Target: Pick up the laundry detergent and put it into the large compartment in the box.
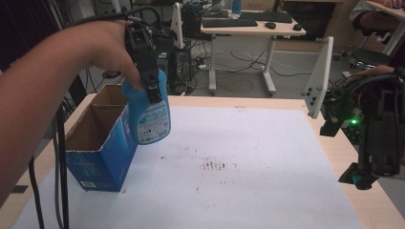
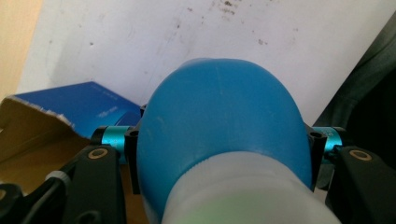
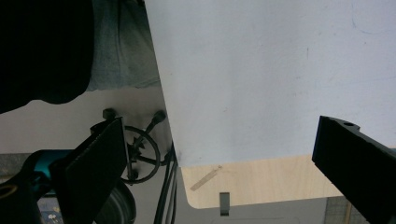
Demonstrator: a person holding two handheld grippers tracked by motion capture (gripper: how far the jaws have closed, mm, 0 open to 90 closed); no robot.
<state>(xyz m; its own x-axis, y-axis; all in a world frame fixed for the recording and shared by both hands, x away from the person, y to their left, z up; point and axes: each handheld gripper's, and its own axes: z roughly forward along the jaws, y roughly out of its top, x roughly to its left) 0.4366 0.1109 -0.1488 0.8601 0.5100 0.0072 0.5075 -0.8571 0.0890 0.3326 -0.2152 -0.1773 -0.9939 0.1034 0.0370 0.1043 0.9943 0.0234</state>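
Nearest the lens: person's left forearm (image 1: 43, 90) coming in from bottom-left of the high view, hand wrapped round the left gripper (image 1: 152, 83), black body, cable trailing off the back.

Left gripper jaws clamped on a blue plastic bottle with a printed label (image 1: 149, 112). In the left gripper view the bottle's rounded blue body (image 2: 219, 126) sits squarely between the two black jaws, pads pressed on both sides, pale section at the bottom of frame. The bottle hangs in the air, slightly tilted, label facing the camera, clear of the table. It sits just beside the right wall of an open-topped blue cardboard box with brown inside (image 1: 98, 143), above and overlapping the box's upper right edge in the high view; contact with the box I can't tell.

The box stands upright at the left side of the white sheet covering the wooden table (image 1: 267, 157), top flaps open. Torn cardboard rim and blue wall also visible in the left gripper view (image 2: 88, 105).

Dark smudge marks (image 1: 212, 164) on the sheet near the middle, well apart from the box.

Right gripper (image 1: 367, 179) at the right table edge, pointing down, a green light lit on its body. In the right gripper view its jaws stand wide apart with nothing between them, over the sheet's edge and the table's corner (image 3: 261, 182).
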